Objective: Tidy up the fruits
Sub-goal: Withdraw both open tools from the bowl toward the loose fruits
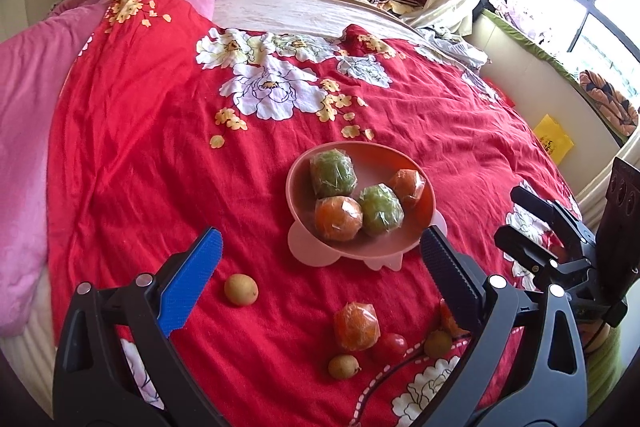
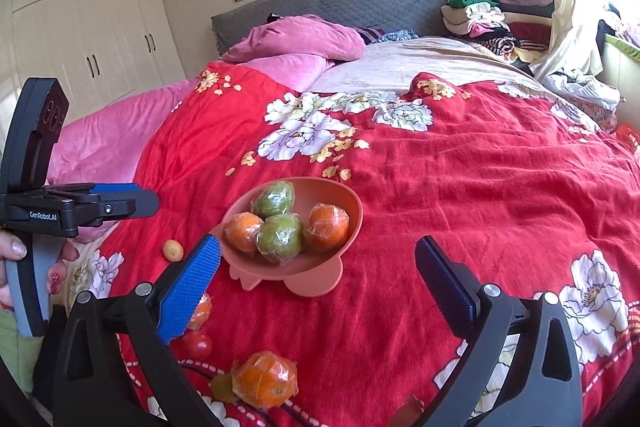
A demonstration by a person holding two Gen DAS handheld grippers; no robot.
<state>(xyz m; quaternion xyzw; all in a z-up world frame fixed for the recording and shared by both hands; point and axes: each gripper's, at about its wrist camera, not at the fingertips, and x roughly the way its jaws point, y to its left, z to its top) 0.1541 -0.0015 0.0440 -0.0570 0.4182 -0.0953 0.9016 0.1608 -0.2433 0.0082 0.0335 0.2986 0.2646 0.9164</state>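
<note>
White lettering reading "GenRobot.AI" runs along the black side of the left gripper [image 2: 132, 201] at the left edge of the right wrist view. A yellow bag [image 1: 553, 142] at the right of the left wrist view carries dark print (too small to read).

Fruits [image 1: 338, 218] in glossy film; bedspread [image 1: 160, 155] matt cloth.

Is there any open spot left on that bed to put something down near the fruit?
Yes: the red bedspread right of the pink bowl is bare. Crowded: the bowl itself, with four wrapped fruits, and the near edge around the wrapped orange and tomato.
</note>
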